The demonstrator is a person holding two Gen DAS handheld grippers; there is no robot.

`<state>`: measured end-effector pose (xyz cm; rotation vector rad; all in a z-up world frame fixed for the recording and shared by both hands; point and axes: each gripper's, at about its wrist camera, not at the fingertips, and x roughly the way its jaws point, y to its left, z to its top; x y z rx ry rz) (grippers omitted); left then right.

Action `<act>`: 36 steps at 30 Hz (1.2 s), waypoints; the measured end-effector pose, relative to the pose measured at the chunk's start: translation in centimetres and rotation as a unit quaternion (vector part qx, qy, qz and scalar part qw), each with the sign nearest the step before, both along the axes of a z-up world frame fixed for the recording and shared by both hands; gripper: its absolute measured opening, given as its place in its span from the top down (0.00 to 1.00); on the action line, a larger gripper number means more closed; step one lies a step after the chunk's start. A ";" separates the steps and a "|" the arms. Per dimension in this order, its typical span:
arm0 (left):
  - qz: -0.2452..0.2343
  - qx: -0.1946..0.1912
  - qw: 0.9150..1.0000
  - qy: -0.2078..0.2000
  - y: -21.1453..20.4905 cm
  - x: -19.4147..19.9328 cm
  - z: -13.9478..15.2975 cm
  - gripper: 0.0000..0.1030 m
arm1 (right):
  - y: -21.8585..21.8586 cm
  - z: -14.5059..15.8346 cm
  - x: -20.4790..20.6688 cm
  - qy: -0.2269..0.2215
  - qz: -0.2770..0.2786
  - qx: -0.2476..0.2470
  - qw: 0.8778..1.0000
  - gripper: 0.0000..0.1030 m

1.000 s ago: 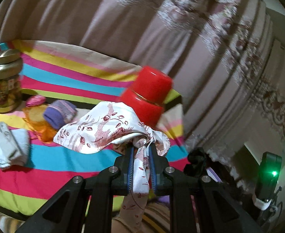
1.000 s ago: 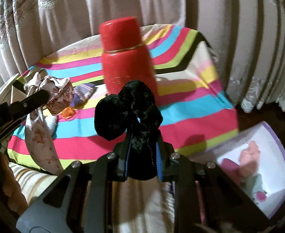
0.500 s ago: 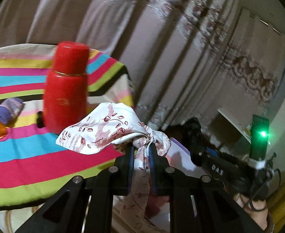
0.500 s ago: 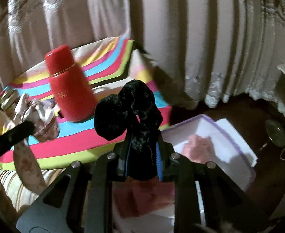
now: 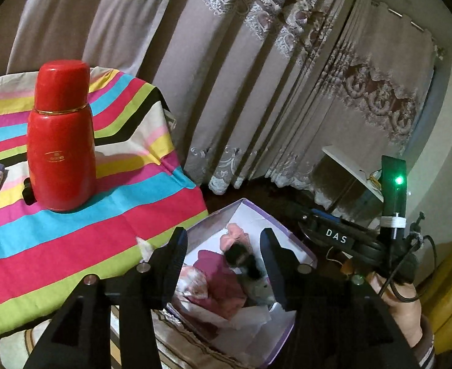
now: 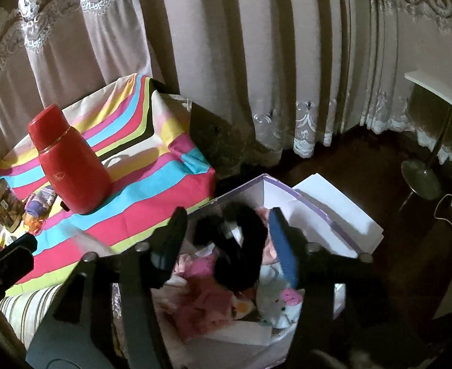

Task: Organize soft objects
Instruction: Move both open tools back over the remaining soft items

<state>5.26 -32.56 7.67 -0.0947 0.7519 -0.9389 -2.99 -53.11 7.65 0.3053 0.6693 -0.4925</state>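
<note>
My left gripper [image 5: 222,240] is open and empty over a white box with a purple rim [image 5: 275,215] on the floor beside the table. The floral cloth [image 5: 192,279] lies in the box with pink and magenta soft things [image 5: 222,273]. My right gripper [image 6: 229,218] is open above the same box [image 6: 312,200]. The black fuzzy piece [image 6: 241,255], blurred, sits loose between its fingers, free of both pads, over the box; it also shows in the left wrist view [image 5: 241,258].
A red thermos [image 5: 61,138] stands on the striped tablecloth [image 5: 72,240]. A purple sock [image 6: 38,204], an orange item [image 6: 33,224] and a gold-lidded jar [image 6: 2,203] sit left of it. Curtains hang behind. A lamp base [image 6: 421,178] rests on the dark floor.
Both grippers moved right from the table to above the box and opened. The floral cloth dropped into the box and the black fuzzy piece left the right gripper's grip.
</note>
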 end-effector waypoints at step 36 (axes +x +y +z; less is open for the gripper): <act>0.119 -0.029 0.992 -0.017 8.9 4.2 2.7 0.51 | 9.7 0.9 4.1 0.025 0.131 -0.033 0.991 0.40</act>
